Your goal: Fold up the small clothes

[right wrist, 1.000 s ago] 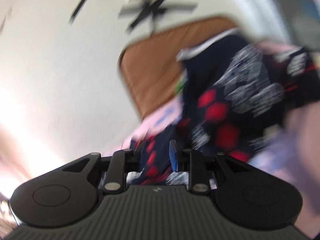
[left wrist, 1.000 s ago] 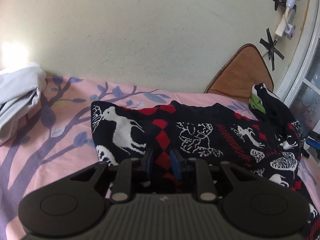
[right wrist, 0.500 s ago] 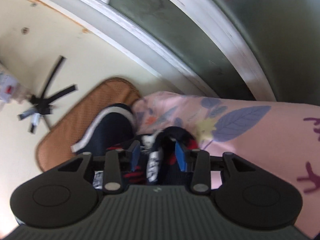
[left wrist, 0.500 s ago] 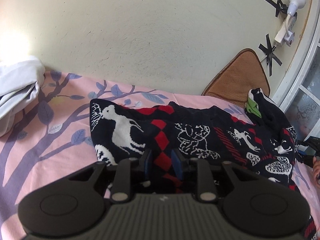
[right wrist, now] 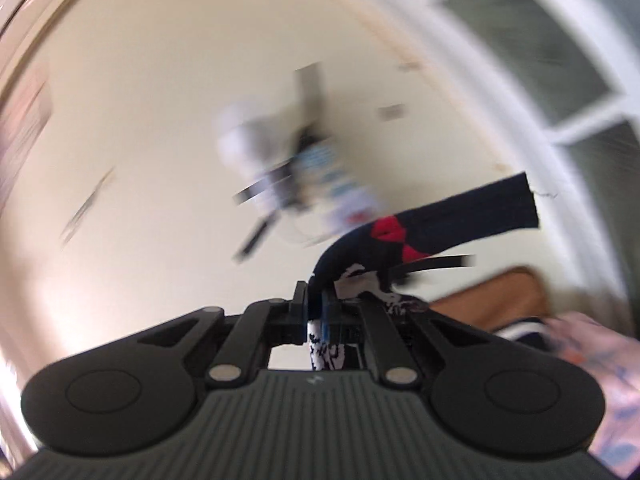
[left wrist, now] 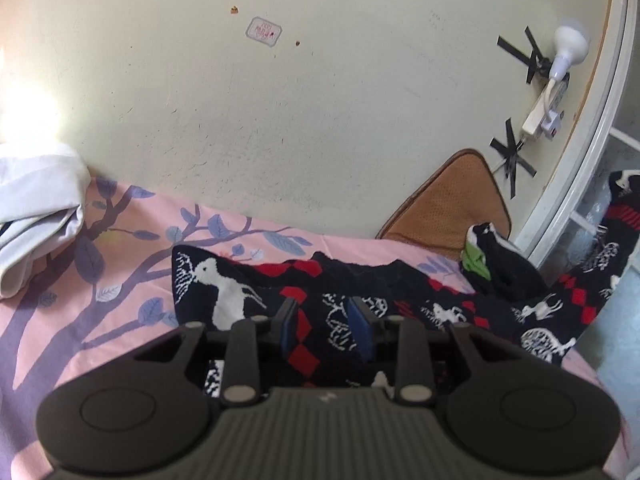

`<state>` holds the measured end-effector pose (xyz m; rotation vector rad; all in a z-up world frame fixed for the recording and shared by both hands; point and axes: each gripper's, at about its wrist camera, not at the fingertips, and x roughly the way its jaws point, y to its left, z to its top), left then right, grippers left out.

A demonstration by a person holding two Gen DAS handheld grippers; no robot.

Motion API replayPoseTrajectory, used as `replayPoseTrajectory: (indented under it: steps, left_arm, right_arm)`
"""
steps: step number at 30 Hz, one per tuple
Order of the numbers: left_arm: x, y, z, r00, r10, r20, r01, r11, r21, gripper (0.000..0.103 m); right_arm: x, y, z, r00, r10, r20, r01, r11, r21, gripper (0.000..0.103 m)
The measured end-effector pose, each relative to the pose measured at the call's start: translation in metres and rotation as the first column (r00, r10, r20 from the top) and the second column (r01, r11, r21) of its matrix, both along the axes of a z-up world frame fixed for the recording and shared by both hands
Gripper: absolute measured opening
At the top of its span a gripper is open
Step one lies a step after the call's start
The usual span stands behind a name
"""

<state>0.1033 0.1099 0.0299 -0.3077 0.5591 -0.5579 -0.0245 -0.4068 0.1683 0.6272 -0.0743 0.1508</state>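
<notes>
A dark navy sweater (left wrist: 240, 300) with white deer and red diamonds lies across the pink bedsheet (left wrist: 60, 308). My left gripper (left wrist: 326, 326) hovers low over the sweater's near part, its jaws apart with cloth showing between them. My right gripper (right wrist: 316, 306) is shut on a sleeve (right wrist: 440, 222) of the sweater and holds it up in the air against the wall. In the left wrist view that lifted sleeve (left wrist: 612, 240) rises at the far right by the window.
A folded white cloth (left wrist: 36, 200) lies at the bed's left. A brown mat (left wrist: 448, 204) leans on the wall at the back right. A lamp and socket (left wrist: 556, 76) are taped to the wall. A window frame (left wrist: 576, 184) bounds the right side.
My right gripper has closed on the sleeve and swung it up from the bed into the air. My left gripper stayed over the sweater and tilted slightly upward.
</notes>
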Motion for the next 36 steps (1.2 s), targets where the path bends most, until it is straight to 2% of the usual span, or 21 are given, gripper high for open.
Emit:
replayPoseTrajectory:
  steps: [3, 5, 7, 9, 10, 11, 12, 14, 16, 18, 20, 23, 24, 25, 26, 27, 29, 31, 33, 34, 36]
  left_arm:
    - [-0.001, 0.012, 0.007, 1.0, -0.009, 0.004, 0.009, 0.998, -0.07, 0.04]
    - [0.0, 0.021, 0.008, 1.0, -0.009, -0.004, 0.009, 0.994, -0.108, 0.044]
    - [0.002, 0.03, 0.009, 1.0, -0.01, -0.014, 0.008, 0.99, -0.14, 0.048]
    - [0.004, 0.035, 0.008, 1.0, -0.008, -0.022, 0.005, 0.988, -0.153, 0.05]
    - [0.005, 0.036, 0.007, 1.0, -0.004, -0.028, -0.001, 0.988, -0.153, 0.05]
    - [0.006, 0.035, 0.006, 0.999, -0.001, -0.036, -0.004, 0.988, -0.153, 0.051]
    - [0.008, 0.034, 0.005, 0.999, -0.004, -0.045, -0.003, 0.988, -0.153, 0.051]
    - [0.01, 0.029, 0.001, 0.998, -0.011, -0.06, 0.002, 0.991, -0.137, 0.051]
    - [0.011, 0.022, -0.002, 0.998, -0.011, -0.068, 0.004, 0.994, -0.105, 0.051]
    - [0.011, 0.017, -0.005, 0.997, -0.011, -0.075, 0.005, 0.997, -0.073, 0.05]
    - [0.011, 0.012, -0.008, 0.997, -0.007, -0.075, 0.003, 0.999, -0.045, 0.045]
    - [0.01, 0.006, -0.01, 0.998, -0.021, -0.064, 0.021, 1.0, 0.0, 0.006]
    - [0.009, 0.004, -0.011, 0.998, -0.03, -0.06, 0.03, 0.999, 0.012, 0.003]
    - [0.007, 0.003, -0.01, 0.998, -0.032, -0.047, 0.033, 0.999, 0.029, 0.003]
    - [0.005, 0.001, -0.009, 0.999, -0.031, -0.026, 0.032, 0.998, 0.048, 0.002]
    - [0.002, 0.0, -0.008, 0.999, -0.033, -0.006, 0.033, 0.998, 0.062, 0.002]
    - [-0.001, -0.002, -0.006, 0.999, -0.04, 0.014, 0.039, 0.996, 0.085, 0.002]
    - [0.003, -0.005, -0.009, 0.999, -0.038, -0.006, 0.039, 0.993, 0.11, 0.002]
    - [0.007, -0.007, -0.014, 0.999, -0.025, -0.032, 0.029, 0.989, 0.143, 0.003]
    - [0.008, -0.006, -0.014, 0.999, -0.022, -0.04, 0.028, 0.989, 0.144, 0.003]
    - [0.008, -0.002, -0.013, 0.999, -0.021, -0.038, 0.026, 0.992, 0.121, 0.004]
  right_arm:
    - [0.047, 0.08, 0.013, 0.982, 0.179, -0.065, -0.187, 0.97, -0.153, 0.009]
    - [0.08, 0.143, 0.001, 0.942, 0.29, -0.166, -0.325, 0.91, -0.256, 0.009]
    - [0.106, 0.203, -0.028, 0.853, 0.413, -0.319, -0.503, 0.812, -0.295, 0.013]
    - [0.12, 0.244, -0.06, 0.712, 0.515, -0.478, -0.68, 0.676, -0.285, 0.016]
    - [0.118, 0.25, -0.069, 0.686, 0.52, -0.509, -0.706, 0.646, -0.29, 0.016]
    - [0.11, 0.244, -0.074, 0.696, 0.524, -0.491, -0.699, 0.648, -0.301, 0.016]
    - [0.104, 0.229, -0.074, 0.722, 0.522, -0.455, -0.675, 0.676, -0.295, 0.019]
    - [0.098, 0.175, -0.073, 0.795, 0.468, -0.385, -0.567, 0.799, -0.201, 0.028]
    - [0.094, 0.123, -0.075, 0.866, 0.336, -0.37, -0.398, 0.911, -0.105, 0.033]
    - [0.09, 0.091, -0.086, 0.892, 0.162, -0.421, -0.235, 0.963, -0.128, 0.041]
    - [0.089, 0.072, -0.105, 0.878, 0.042, -0.477, -0.146, 0.972, -0.183, 0.049]
    - [0.102, 0.063, -0.142, 0.819, 0.052, -0.571, -0.174, 0.972, -0.16, 0.053]
    - [0.111, 0.068, -0.152, 0.801, 0.079, -0.594, -0.198, 0.971, -0.137, 0.053]
    - [0.119, 0.072, -0.161, 0.786, 0.098, -0.61, -0.216, 0.968, -0.123, 0.039]
    - [0.126, 0.078, -0.166, 0.774, 0.098, -0.625, -0.224, 0.966, -0.126, 0.017]
    - [0.13, 0.084, -0.167, 0.777, 0.077, -0.625, -0.222, 0.962, -0.157, 0.017]
    - [0.128, 0.086, -0.156, 0.827, 0.033, -0.561, -0.203, 0.948, -0.244, 0.016]
    - [0.136, 0.095, -0.154, 0.833, -0.067, -0.549, -0.18, 0.905, -0.384, 0.017]
    - [0.15, 0.097, -0.167, 0.78, -0.078, -0.621, -0.22, 0.895, -0.389, 0.022]
    - [0.146, 0.093, -0.168, 0.785, -0.086, -0.613, -0.203, 0.9, -0.386, 0.031]
    - [0.132, 0.082, -0.163, 0.807, -0.074, -0.586, -0.146, 0.936, -0.32, 0.034]
